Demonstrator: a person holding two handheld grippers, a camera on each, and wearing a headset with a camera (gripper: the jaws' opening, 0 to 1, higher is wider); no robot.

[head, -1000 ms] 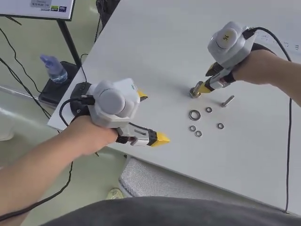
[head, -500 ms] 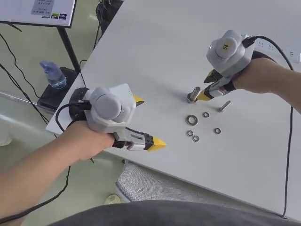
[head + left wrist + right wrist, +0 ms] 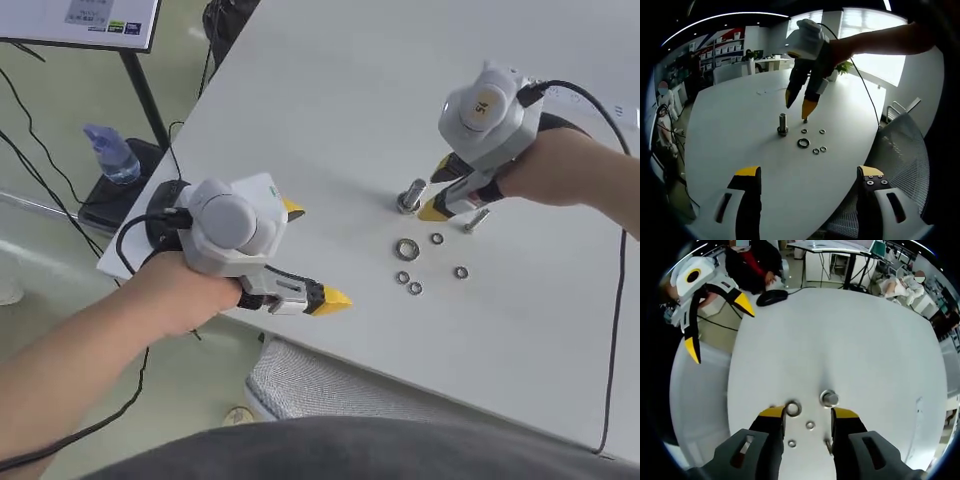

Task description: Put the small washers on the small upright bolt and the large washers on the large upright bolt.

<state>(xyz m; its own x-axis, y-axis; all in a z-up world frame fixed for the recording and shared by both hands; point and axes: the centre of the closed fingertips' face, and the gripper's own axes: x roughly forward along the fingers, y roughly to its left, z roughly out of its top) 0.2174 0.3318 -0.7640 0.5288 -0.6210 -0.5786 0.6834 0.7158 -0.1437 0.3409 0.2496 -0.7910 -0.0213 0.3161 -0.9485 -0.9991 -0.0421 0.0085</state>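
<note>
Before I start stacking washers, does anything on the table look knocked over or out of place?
Yes: the small bolt lies on its side beside the right gripper, while the large bolt stands upright. It would likely need standing up before the small washers can go on it. Nothing looks spilled or damaged.

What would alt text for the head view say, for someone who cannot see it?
Two hand-held grippers hang open over a white table: the right gripper beside an upright large bolt, the left gripper near the table's edge. Five loose washers and a small bolt lie nearby.
</note>
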